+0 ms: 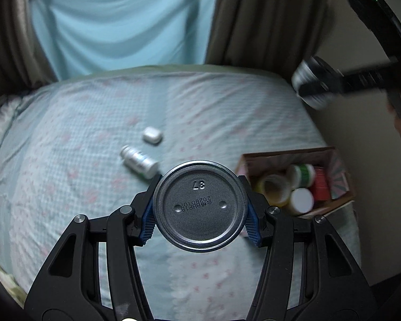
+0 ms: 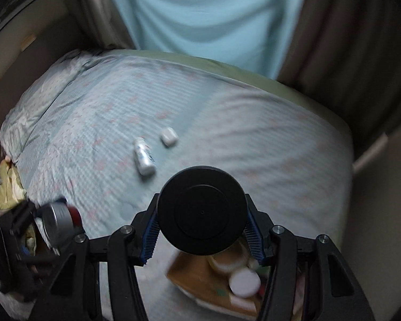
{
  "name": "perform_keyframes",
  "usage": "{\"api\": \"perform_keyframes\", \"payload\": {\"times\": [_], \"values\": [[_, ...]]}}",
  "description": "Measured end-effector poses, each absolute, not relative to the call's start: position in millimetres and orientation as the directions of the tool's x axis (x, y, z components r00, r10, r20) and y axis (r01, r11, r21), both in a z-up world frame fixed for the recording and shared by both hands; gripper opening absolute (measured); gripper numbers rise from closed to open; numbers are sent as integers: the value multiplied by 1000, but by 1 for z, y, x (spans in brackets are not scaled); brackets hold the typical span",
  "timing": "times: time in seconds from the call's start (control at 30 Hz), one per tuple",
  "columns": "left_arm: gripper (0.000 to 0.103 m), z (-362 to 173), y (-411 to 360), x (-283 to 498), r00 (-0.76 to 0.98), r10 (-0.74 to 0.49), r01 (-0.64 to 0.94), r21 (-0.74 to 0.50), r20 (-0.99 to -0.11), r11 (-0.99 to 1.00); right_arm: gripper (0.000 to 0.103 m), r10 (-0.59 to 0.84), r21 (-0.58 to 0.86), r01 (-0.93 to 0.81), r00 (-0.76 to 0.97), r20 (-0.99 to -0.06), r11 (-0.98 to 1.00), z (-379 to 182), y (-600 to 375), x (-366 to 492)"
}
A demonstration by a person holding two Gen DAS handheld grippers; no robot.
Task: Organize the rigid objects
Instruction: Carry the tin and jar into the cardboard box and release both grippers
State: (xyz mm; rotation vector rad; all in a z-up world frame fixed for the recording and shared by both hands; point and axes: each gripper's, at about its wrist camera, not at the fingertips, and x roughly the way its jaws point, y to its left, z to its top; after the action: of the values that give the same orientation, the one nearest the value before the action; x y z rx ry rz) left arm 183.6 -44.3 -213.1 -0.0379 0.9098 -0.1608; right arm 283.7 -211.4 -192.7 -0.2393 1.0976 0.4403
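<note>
My left gripper (image 1: 200,208) is shut on a metal can (image 1: 200,206), its grey stamped bottom facing the camera, held above the bed. My right gripper (image 2: 201,223) is shut on a black-lidded jar (image 2: 201,210), held above an open cardboard box (image 2: 200,278). The box (image 1: 331,160) holds a tape roll (image 1: 274,190), a white-capped bottle (image 1: 302,200) and a green-labelled bottle (image 1: 303,175). A white bottle (image 1: 140,161) lies on its side on the bed next to a small white case (image 1: 152,135). Both also show in the right wrist view: the bottle (image 2: 145,159) and the case (image 2: 169,135).
The bed (image 1: 80,133) has a light blue patterned cover. Brown curtains (image 1: 267,18) and a blue sheet (image 1: 125,21) hang behind it. A wall (image 1: 347,123) runs along the right. The right gripper with its jar (image 1: 315,83) shows at upper right. A pillow (image 2: 64,77) lies at the far left.
</note>
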Motion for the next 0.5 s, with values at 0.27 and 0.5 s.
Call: {"api": "perform_keyframes", "payload": {"times": [0.27,0.5], "values": [[51,-201,-121,198,570,-249,222,-144,-783,964,52,126,-17,-344,386,-914,939,-205,-319,238],[51,-228,-191,220,490,-296,298,-162,-820,941,52,94,-5,-275,347,-933,961,-243,-380,217]]}}
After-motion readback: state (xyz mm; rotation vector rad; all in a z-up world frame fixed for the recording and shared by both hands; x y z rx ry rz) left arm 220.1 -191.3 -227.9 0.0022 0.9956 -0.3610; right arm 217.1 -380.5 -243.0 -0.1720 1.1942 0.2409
